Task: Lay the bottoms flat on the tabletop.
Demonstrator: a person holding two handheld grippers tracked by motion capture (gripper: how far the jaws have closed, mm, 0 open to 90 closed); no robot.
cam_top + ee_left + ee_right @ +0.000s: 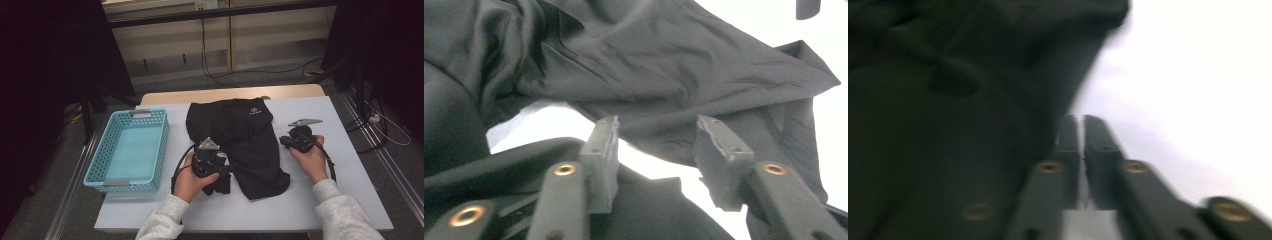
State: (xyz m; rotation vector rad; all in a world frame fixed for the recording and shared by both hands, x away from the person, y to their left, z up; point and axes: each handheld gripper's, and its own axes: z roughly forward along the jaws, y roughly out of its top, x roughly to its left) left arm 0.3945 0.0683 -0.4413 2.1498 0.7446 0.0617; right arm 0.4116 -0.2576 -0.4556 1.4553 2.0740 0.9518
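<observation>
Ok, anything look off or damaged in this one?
The left gripper's pads look chipped and ragged along their edges. The black garment lies crumpled on the table; the basket overhangs the table's left edge.

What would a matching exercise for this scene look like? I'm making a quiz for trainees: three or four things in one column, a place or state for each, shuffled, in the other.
Things:
1. black garment
2. basket
3. left hand-held gripper
4. right hand-held gripper

Places or states:
A. jaws nearly together, nothing between them, at the garment's edge
B. turquoise, at the table's left side
C. jaws apart, over the cloth
D. spread in the middle of the white table

Pairs: 1-D, 2-B, 3-C, 4-A
</observation>
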